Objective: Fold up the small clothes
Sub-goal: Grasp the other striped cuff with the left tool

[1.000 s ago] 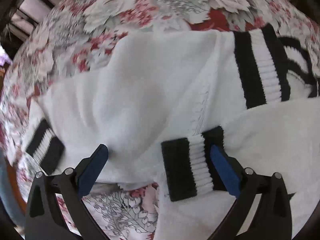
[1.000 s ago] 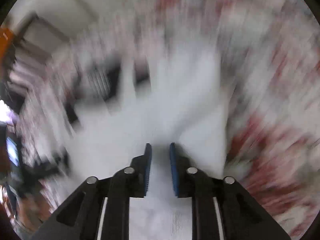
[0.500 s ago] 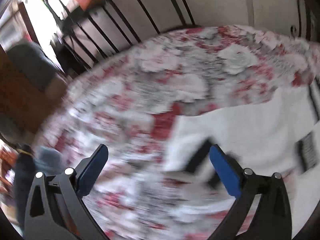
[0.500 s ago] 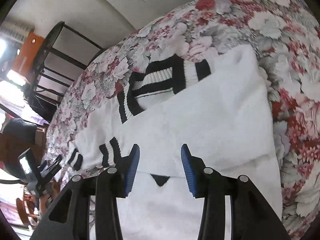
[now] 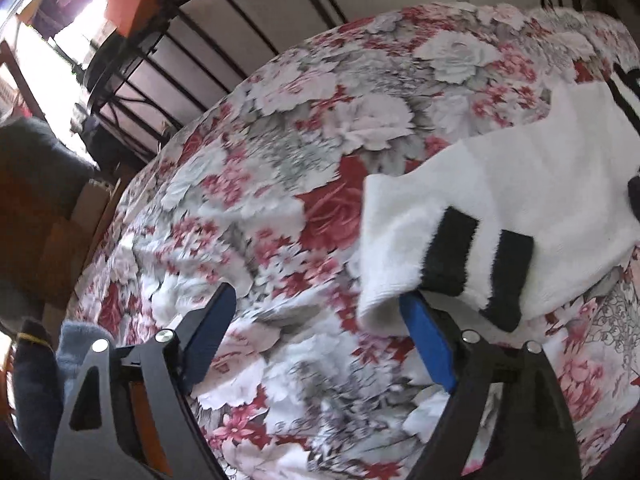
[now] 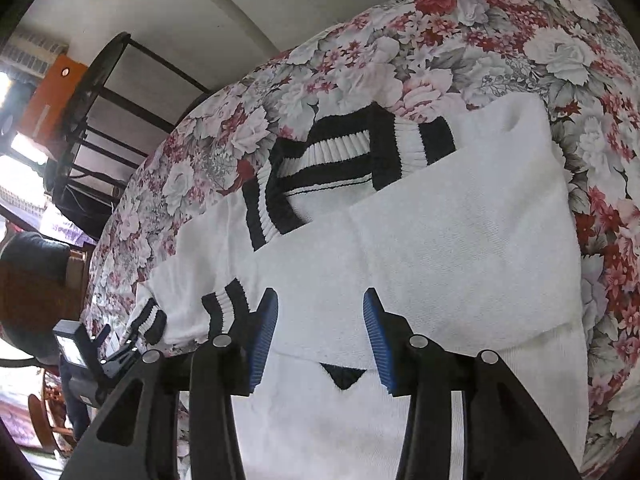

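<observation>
A white knit sweater [image 6: 460,248] with black-striped ribbing [image 6: 340,160] lies folded on the floral bedspread [image 6: 520,40]. My right gripper [image 6: 320,332] hovers just over its near fold, open, with nothing pinched between the pads. Two striped cuffs [image 6: 228,308] lie left of it. In the left wrist view the sweater's sleeve [image 5: 520,192] ends in a striped cuff [image 5: 480,272] at the right. My left gripper [image 5: 316,320] stands wide over the bedspread [image 5: 280,160], its jaws closing. The sleeve's folded corner sits just at the right fingertip [image 5: 424,332], unpressed.
A black metal bed rail [image 5: 192,48] and a pale wall run behind the bed's far edge. A dark chair back [image 5: 36,168] stands at the left. A blue-grey cloth [image 5: 80,340] lies by my left gripper. Bare bedspread stretches left of the sweater.
My left gripper swung left off the sweater to the bedspread beside the sleeve end, and its jaws narrowed a little. My right gripper went from nearly shut to open and rose.
</observation>
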A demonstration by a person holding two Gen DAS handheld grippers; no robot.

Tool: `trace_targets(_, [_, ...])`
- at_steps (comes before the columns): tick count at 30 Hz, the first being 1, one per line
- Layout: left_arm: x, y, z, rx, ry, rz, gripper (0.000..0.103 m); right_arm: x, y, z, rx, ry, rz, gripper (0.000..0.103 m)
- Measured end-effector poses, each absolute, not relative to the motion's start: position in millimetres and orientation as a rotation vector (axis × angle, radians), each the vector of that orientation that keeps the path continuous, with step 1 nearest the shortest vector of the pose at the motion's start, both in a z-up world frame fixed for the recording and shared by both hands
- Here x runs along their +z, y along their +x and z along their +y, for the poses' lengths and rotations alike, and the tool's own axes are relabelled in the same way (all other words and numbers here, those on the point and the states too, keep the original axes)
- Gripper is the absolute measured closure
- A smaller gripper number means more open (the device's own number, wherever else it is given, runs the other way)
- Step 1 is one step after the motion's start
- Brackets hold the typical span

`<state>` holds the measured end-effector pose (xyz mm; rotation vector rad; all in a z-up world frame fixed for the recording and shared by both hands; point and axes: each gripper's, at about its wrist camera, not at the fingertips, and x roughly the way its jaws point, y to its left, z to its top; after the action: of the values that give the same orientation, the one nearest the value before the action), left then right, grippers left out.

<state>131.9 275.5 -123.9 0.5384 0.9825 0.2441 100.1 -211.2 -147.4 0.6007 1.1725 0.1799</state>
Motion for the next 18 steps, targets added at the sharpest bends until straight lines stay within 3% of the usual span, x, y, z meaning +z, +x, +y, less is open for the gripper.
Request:
trace_targets(4, [-142,139,254,0.245,0.640,0.991,0.022,-143,100,-214,0.181,0.607,1.158,0.058])
trace_targets(6, [-144,142,247,0.241,0.651,0.987,0.045,-139,100,-215,0.184,0.612,1.148,0.058])
trace_targets(7, [-142,145,246,0.207,0.600,1.018,0.085,-138,100,-215,0.185,0.612,1.142,0.058])
trace_targets(8, [-138,149,248,0.199,0.552,1.035,0.098,-136,99,-215,0.185,0.612,1.134,0.058])
trace_targets(12, [-102,154,248,0.156,0.369,0.997,0.098,-126,98,-216,0.209,0.625,1.106,0.058])
trace_targets(18, [-44,150,187,-0.074,0.152,0.905,0.098,-116,96,-214,0.290,0.698,1.085,0.058])
